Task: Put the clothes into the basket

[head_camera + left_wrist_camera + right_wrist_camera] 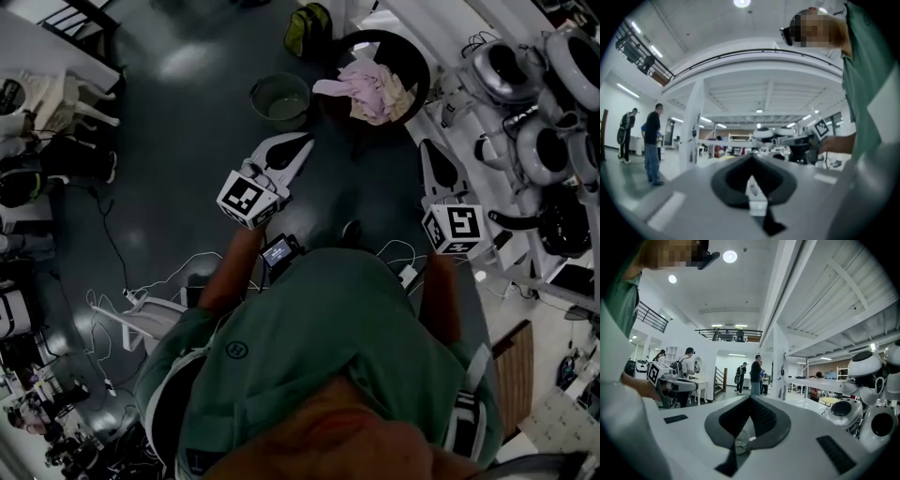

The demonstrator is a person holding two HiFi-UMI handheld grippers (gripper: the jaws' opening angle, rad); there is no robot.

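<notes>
Bearing markers [247, 199]: left claw [306, 142], right claw [429, 150]

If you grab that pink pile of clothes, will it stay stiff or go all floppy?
Probably floppy: the clothes lie crumpled in soft folds, so they would likely droop and dangle from a pinch. They look like thin fabric, so probably light for their size. A push would likely bunch them up rather than roll them.
</notes>
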